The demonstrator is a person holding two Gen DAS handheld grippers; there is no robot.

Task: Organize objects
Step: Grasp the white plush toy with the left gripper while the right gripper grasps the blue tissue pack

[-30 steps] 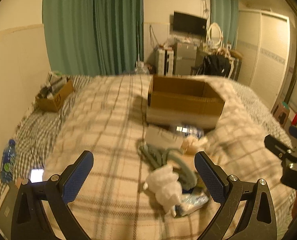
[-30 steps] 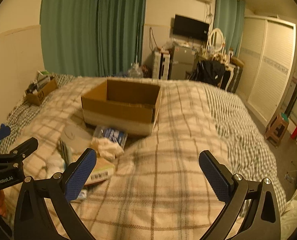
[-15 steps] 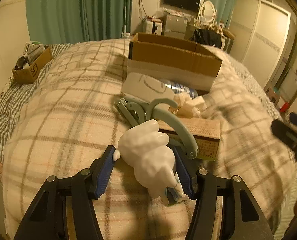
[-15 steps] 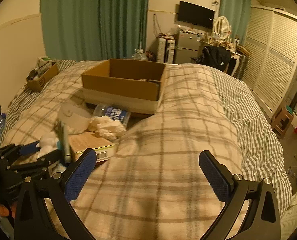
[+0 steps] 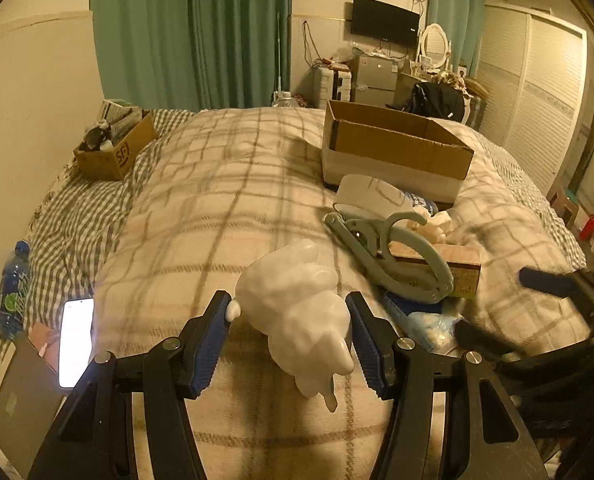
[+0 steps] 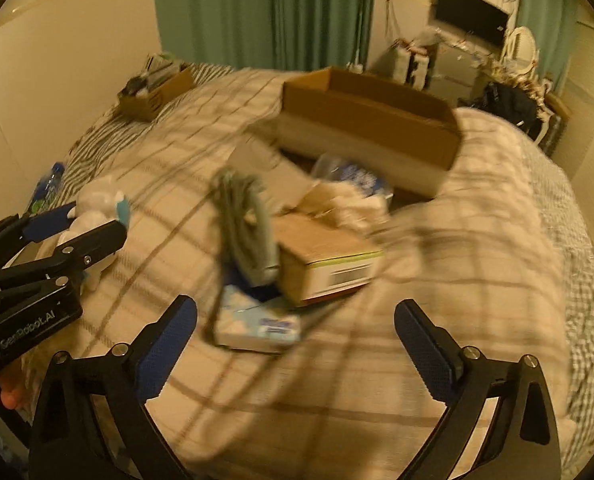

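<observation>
My left gripper [image 5: 293, 334] is shut on a white plush toy [image 5: 301, 312] and holds it above the plaid blanket; it also shows in the right wrist view [image 6: 97, 212]. My right gripper [image 6: 295, 344] is open and empty, over a blue-white tissue pack [image 6: 257, 320]. Beyond lie a grey-green folding hanger [image 5: 393, 252], a tan product box [image 6: 325, 256], a crumpled white cloth [image 6: 349, 204], a water bottle [image 6: 353, 176] and a white sheet [image 5: 369, 194]. An open cardboard box [image 5: 393, 148] stands farther back on the bed.
A small cardboard box [image 5: 115, 144] of odds and ends sits at the far left of the bed. A blue bottle [image 5: 13, 292], a lit phone [image 5: 75, 340] and a laptop [image 5: 21, 412] lie at the left edge. Wardrobe and dresser stand beyond.
My left gripper closed on the white plush toy and lifted it off the blanket. My right gripper swung left and down toward the pile; its view is blurred by motion.
</observation>
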